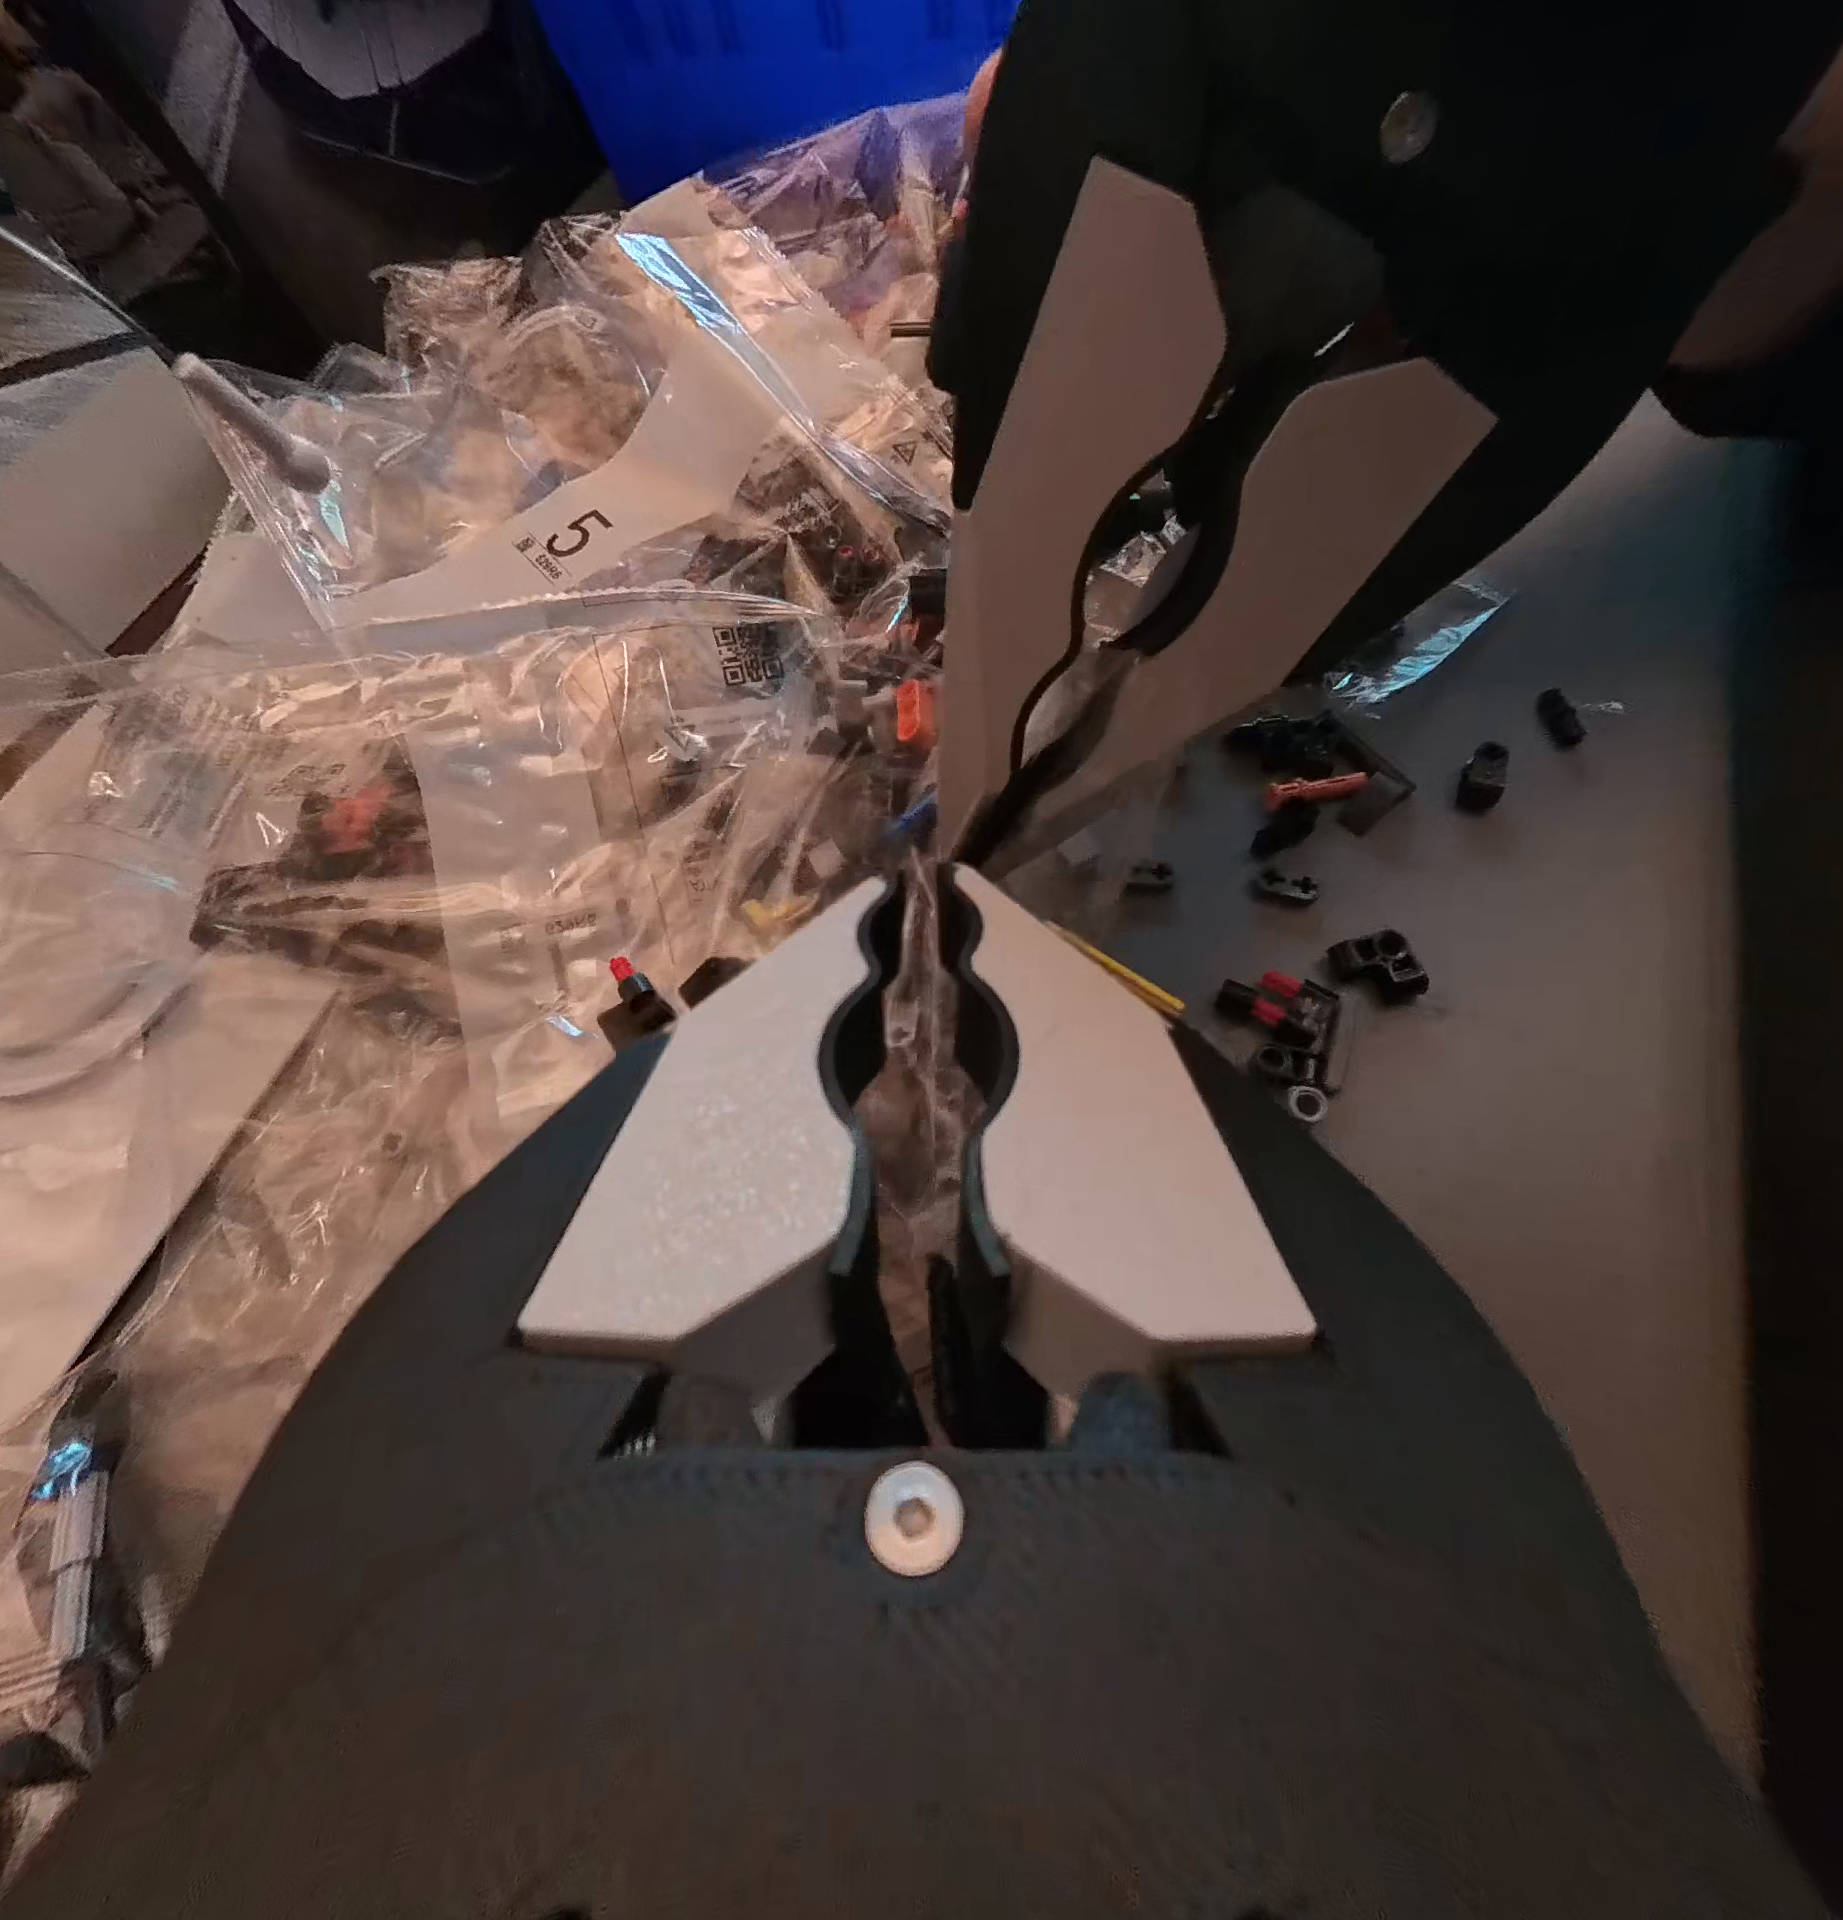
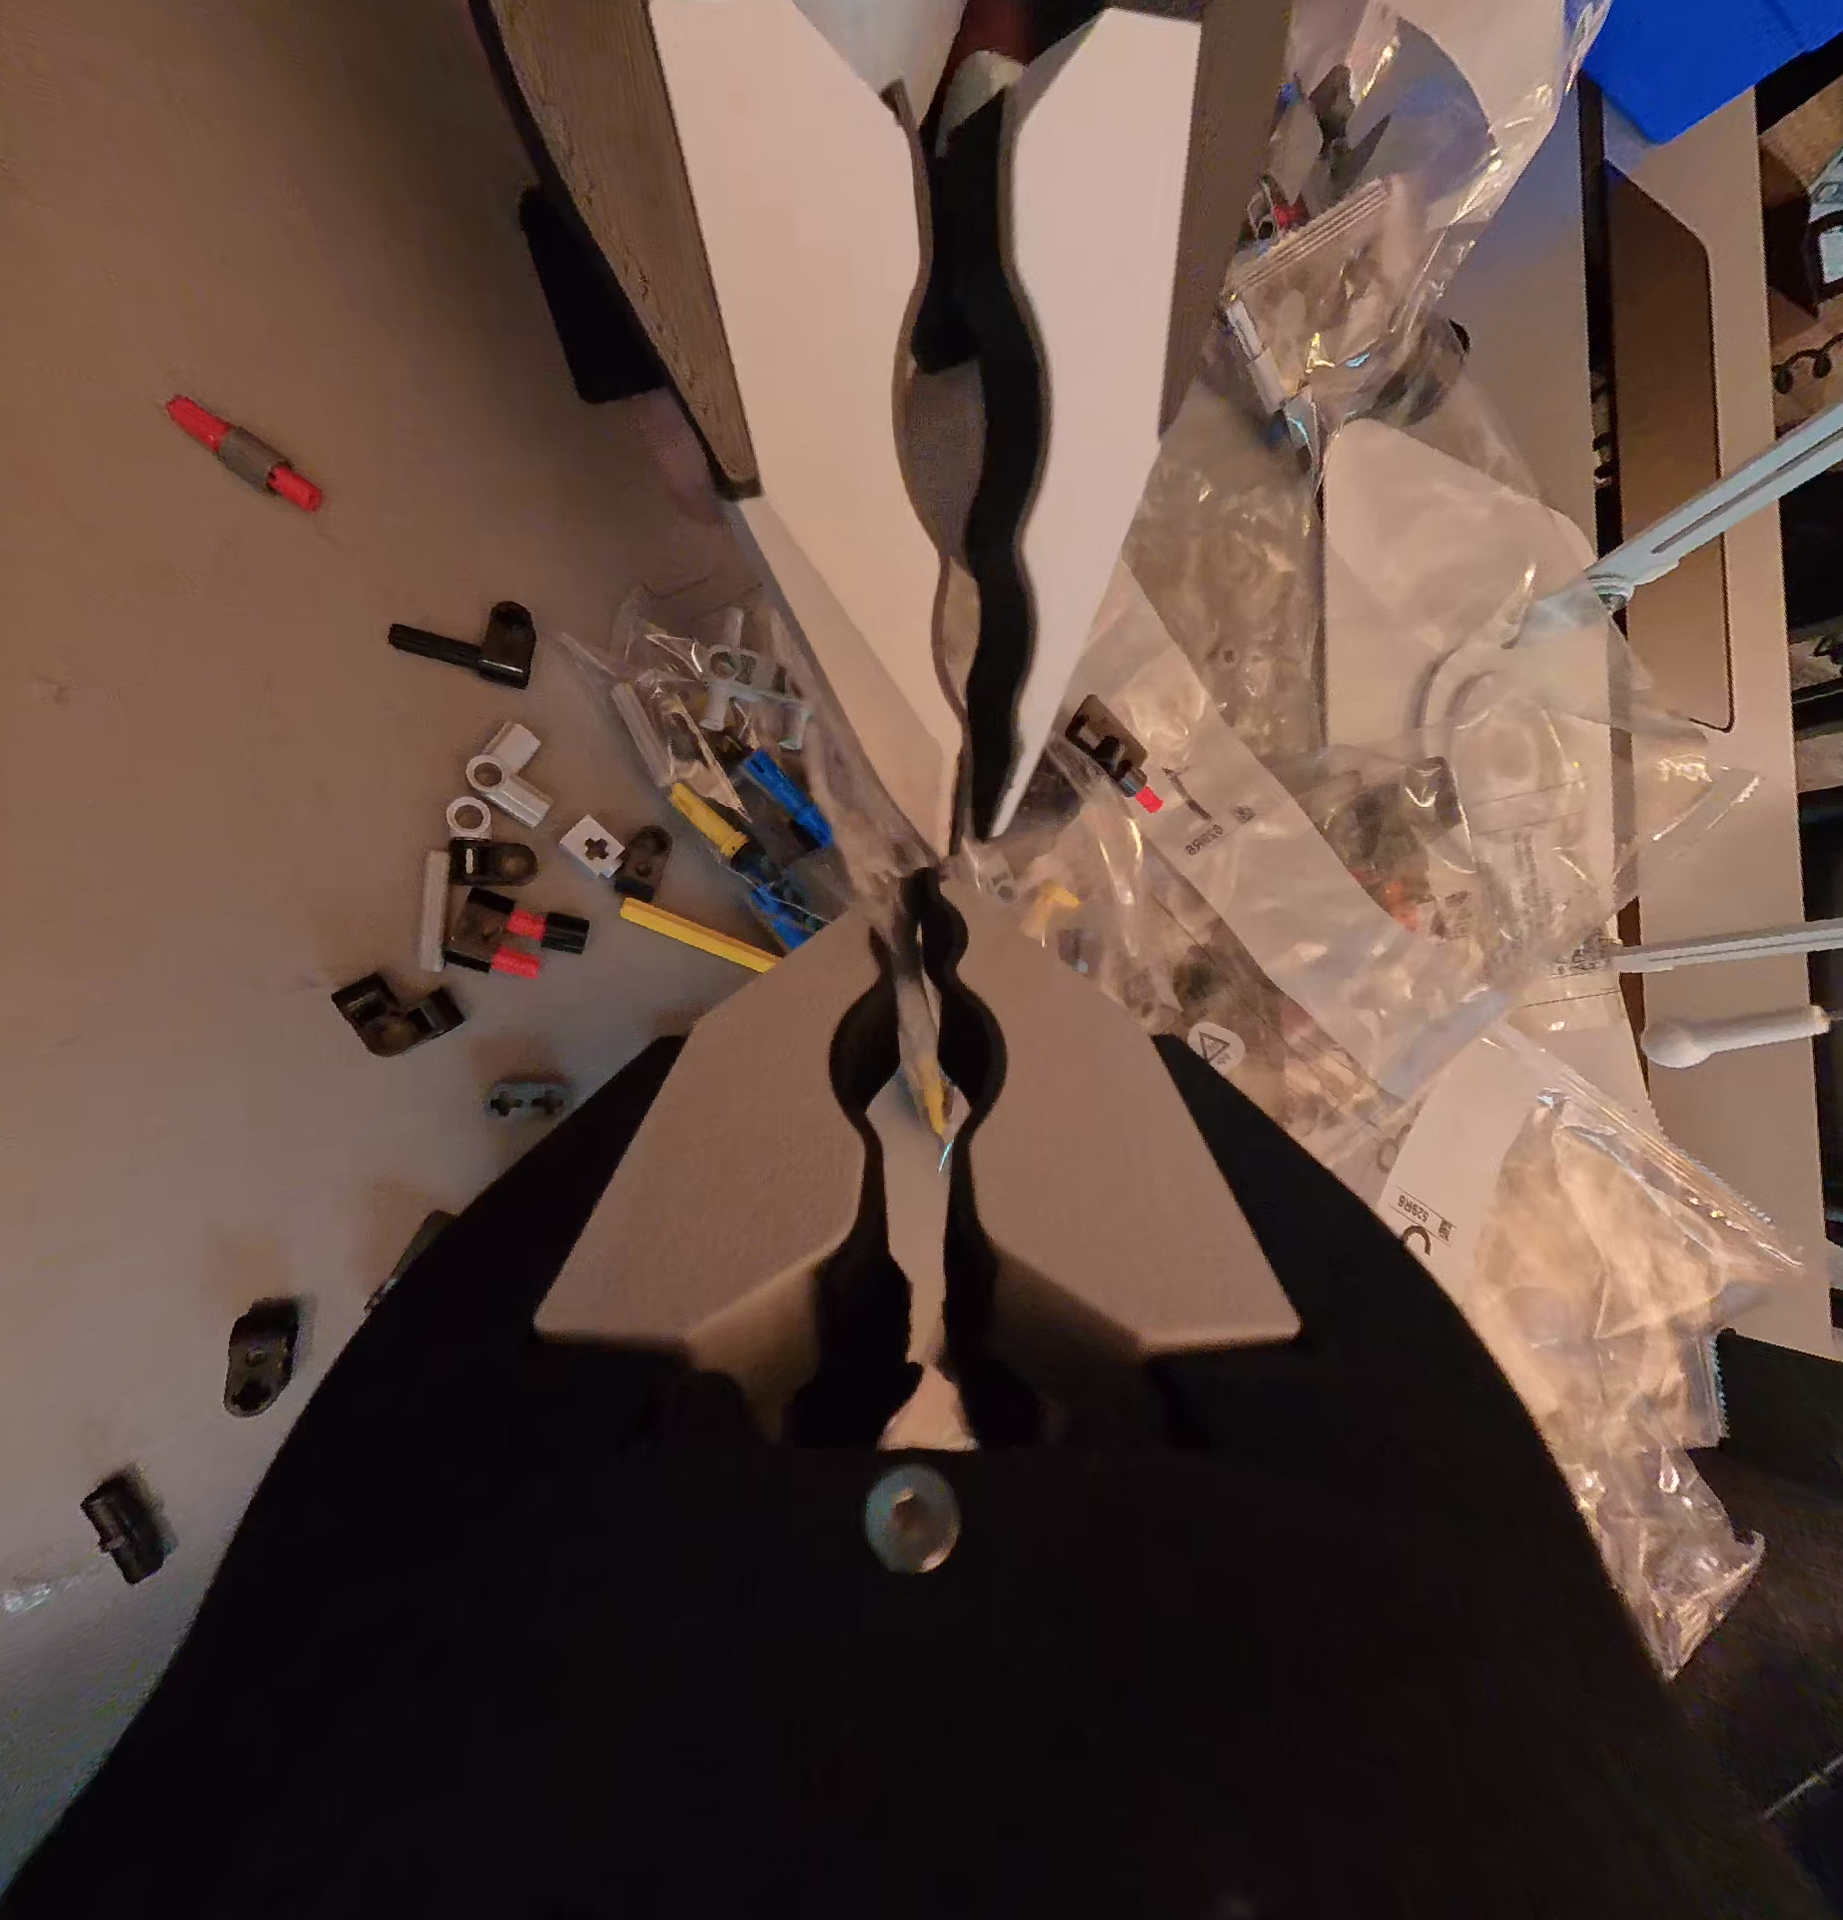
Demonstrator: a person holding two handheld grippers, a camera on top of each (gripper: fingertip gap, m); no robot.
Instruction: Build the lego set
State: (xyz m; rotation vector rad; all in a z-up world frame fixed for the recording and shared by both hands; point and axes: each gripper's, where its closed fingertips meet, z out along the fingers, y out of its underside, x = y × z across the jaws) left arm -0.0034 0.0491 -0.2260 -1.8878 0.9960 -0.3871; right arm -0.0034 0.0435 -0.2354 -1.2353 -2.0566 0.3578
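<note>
Both grippers pinch one small clear plastic bag of Lego pieces between them: left gripper and right gripper meet tip to tip, jaws closed on it. Loose pieces lie beside the bag on the table.

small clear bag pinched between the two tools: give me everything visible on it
The small clear bag is thin, crinkled, glossy plastic, see-through, holding blue, yellow and light grey Lego pins and axles. It lies on the grey table beside loose black, red and white pieces. Its edge is drawn up into a stretched, twisted strip, pinched by the right tool and the left tool, both shut on it, tips nearly meeting. Whether it is torn open cannot be told.
</note>
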